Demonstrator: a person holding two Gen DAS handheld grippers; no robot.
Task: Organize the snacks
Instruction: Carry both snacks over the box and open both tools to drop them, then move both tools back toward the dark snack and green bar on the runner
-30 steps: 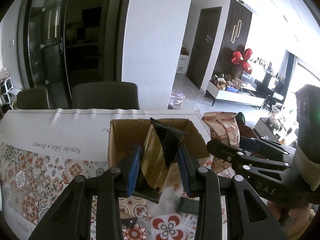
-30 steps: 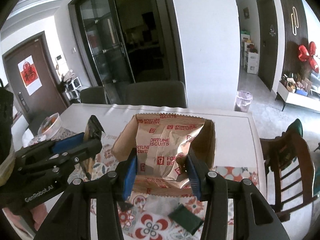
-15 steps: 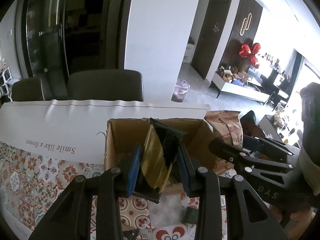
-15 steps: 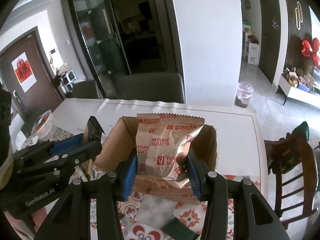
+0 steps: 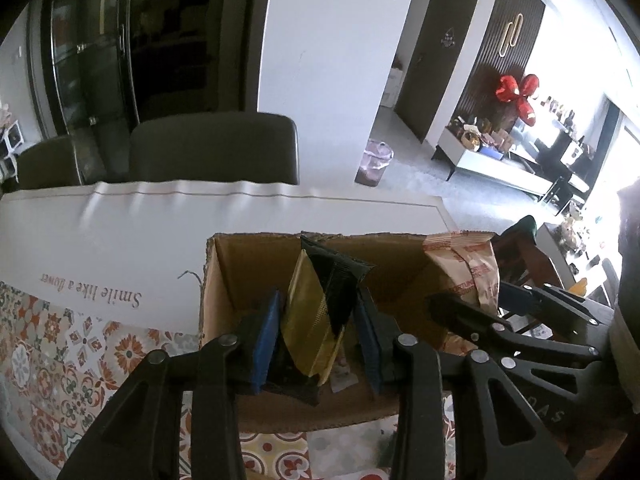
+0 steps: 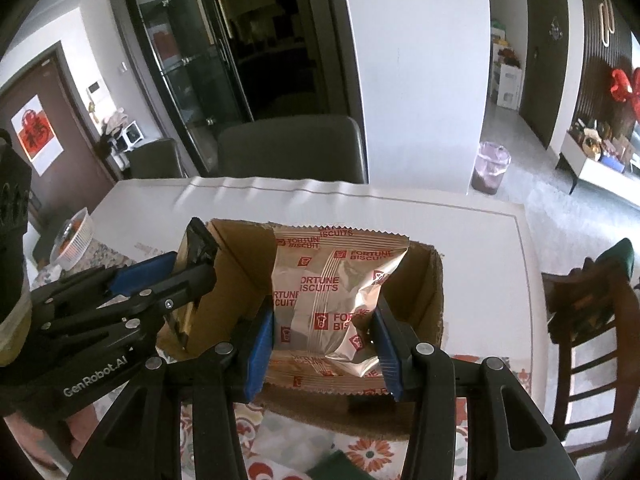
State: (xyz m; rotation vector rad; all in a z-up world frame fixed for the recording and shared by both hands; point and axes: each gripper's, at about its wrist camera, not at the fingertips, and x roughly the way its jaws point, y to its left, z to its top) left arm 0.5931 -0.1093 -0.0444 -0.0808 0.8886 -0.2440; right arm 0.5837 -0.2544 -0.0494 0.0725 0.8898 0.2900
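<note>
An open cardboard box [image 5: 248, 264] stands on the table. My left gripper [image 5: 318, 300] reaches into its left half; its jaws are opening, and a black and gold snack packet [image 5: 316, 336] stands loose between the pads, low in the box. In the right wrist view my right gripper [image 6: 324, 312] is shut on a tan Fortune Biscuits packet [image 6: 336, 280], held upright over the box [image 6: 432, 288]. A second biscuit packet [image 6: 320, 372] lies flat beneath it. Each gripper shows in the other's view: the right gripper [image 5: 468, 296] and the left gripper [image 6: 190, 268].
The box sits where a white sheet [image 5: 160, 232] meets a patterned tablecloth [image 5: 60, 344]. A dark green packet [image 6: 340, 466] lies in front of the box. A bowl [image 6: 74, 236] is far left. Grey chairs [image 5: 216, 148] stand behind the table, a wooden chair [image 6: 588, 312] at right.
Both grippers have moved forward and down to the box. The left jaws have spread apart from the black and gold packet. The right gripper still grips the biscuit packet.
</note>
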